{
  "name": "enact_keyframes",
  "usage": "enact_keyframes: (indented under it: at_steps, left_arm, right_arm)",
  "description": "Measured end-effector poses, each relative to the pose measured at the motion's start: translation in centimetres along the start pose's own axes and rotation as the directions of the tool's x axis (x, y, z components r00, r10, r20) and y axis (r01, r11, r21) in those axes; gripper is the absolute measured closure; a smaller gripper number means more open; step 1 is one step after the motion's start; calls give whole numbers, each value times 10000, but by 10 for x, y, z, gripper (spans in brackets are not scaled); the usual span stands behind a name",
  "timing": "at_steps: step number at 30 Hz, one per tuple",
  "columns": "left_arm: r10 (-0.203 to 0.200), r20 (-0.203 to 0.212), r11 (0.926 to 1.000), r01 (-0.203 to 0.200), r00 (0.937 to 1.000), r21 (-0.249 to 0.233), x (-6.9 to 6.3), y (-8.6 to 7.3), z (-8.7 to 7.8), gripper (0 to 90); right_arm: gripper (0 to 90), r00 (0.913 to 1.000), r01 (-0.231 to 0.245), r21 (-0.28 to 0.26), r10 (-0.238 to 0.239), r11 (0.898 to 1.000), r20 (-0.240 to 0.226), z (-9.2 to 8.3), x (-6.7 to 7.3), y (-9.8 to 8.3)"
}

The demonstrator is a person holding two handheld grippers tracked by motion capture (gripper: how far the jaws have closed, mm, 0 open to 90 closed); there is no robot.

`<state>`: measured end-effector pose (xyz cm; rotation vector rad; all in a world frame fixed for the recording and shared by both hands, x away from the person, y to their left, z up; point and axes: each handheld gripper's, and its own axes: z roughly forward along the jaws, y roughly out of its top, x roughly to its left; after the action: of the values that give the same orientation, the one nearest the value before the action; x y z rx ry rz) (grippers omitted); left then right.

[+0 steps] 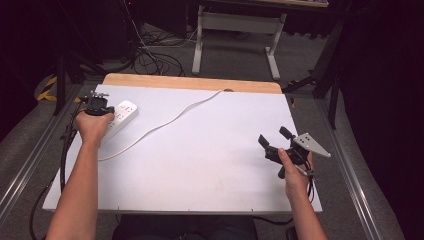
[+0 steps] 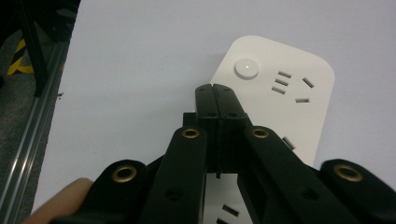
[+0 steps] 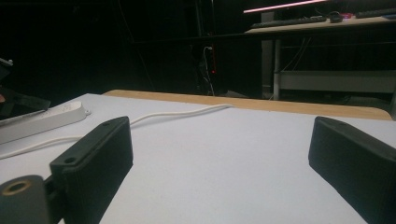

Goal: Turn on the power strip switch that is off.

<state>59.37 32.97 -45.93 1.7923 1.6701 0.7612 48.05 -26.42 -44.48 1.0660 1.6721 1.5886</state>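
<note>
Most of the tabletop (image 1: 210,165) lies open: the whole middle, the near edge and the far right corner offer free passage. The obstacles crowd the left side. A white power strip (image 1: 120,118) sits by the far left corner, with the left gripper (image 1: 98,106), jaws shut, right over it. Its white cable (image 1: 170,120) snakes from the far edge's middle diagonally toward the left edge. The right gripper (image 1: 275,140), jaws wide, hovers near the right edge.

The left gripper (image 2: 215,88) points steeply downward with its jaws pressed fully together, the left forearm (image 1: 80,190) extended straight, while the right gripper (image 1: 274,137) is held low and level, jaws spread wide, in the right hand (image 1: 294,172).
</note>
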Motion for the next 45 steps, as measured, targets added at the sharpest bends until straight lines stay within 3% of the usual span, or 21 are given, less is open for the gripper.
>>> enact_keyframes:
  at_steps: [4,7,14,15,17,18,20,22,27,36,39,45]
  left_arm:
    - [-19,-94,10000,19,10000,-82,-2,-2,0,900]
    - [99,-502,9999,-104,9987,-96,-7,-3,1,900]
    - [-163,-176,9999,164,9997,50,-5,-3,1,900]
    - [-160,-218,9999,161,9996,54,-5,-3,2,900]
    - [321,-655,9994,-314,9973,129,-12,-2,2,900]
    - [119,-694,9999,-113,9975,91,-13,-3,2,900]
    - [76,-629,9998,-65,9980,168,-12,-2,2,900]
    - [-276,-341,9995,282,9990,162,-7,-1,1,900]
    - [-233,-348,9996,239,9991,171,-7,-1,2,900]
    - [-610,-202,9981,612,9979,71,-5,-3,1,900]
    - [-482,-378,9988,484,9981,41,-7,-3,1,900]
    - [-584,-238,9982,586,9980,79,-6,-2,1,900]
  right_arm:
    - [71,10000,-21,14,21,10000,-10,1,0,0]
    - [71,10000,-64,-12,64,10000,1,1,-1,0]
    - [71,10000,-95,-161,95,9998,2,-2,-2,3]
    - [71,9999,-152,-211,152,9997,17,-2,-3,3]
    - [71,9998,-195,-257,196,9995,31,-4,-4,4]
    - [71,9997,-222,-303,224,9993,40,-4,-4,4]
    - [71,9997,-253,-329,255,9991,41,-4,-4,5]
    - [71,9997,-241,-312,243,9992,78,-6,-5,5]
    - [71,9997,-247,-336,250,9991,78,-7,-5,5]
    - [72,9997,-184,-418,191,9990,155,-12,-1,7]
    - [72,9998,-127,-366,133,9992,158,-12,0,7]
    - [71,9999,-64,-214,67,9998,146,-9,1,6]
